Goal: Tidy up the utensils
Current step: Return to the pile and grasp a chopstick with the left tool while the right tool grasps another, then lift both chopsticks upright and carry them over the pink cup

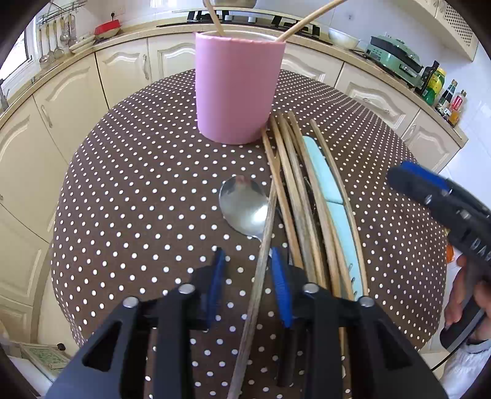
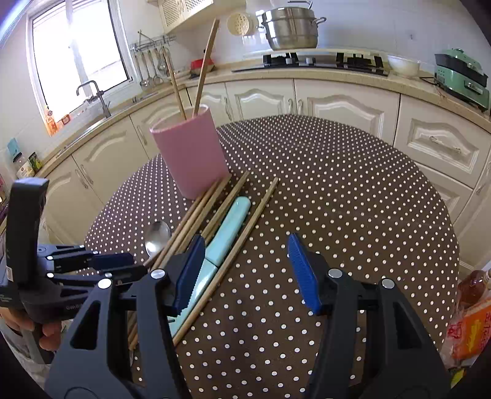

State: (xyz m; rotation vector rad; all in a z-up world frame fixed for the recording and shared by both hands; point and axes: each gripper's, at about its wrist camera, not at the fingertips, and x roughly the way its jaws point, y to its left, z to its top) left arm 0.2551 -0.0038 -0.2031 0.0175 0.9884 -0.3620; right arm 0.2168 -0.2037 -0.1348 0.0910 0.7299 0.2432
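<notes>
A pink cup (image 1: 237, 89) stands on the dotted table with two chopsticks in it; it also shows in the right wrist view (image 2: 191, 155). Several wooden chopsticks (image 1: 302, 196) lie in a row right of it, with a light blue case (image 1: 326, 181) among them. A metal spoon (image 1: 244, 205) lies beside them. My left gripper (image 1: 248, 270) is open, its fingers on either side of one chopstick (image 1: 264, 245) that crosses the spoon. My right gripper (image 2: 245, 270) is open and empty above the table, just right of the blue case (image 2: 228, 231) and chopsticks (image 2: 245, 233).
The round table (image 2: 353, 199) has a brown polka-dot cloth. Kitchen cabinets and a counter run behind it, with a stove (image 2: 322, 61), a steel pot (image 2: 290, 27) and a green appliance (image 2: 462, 76). Orange packets (image 2: 472, 319) sit at the table's right edge.
</notes>
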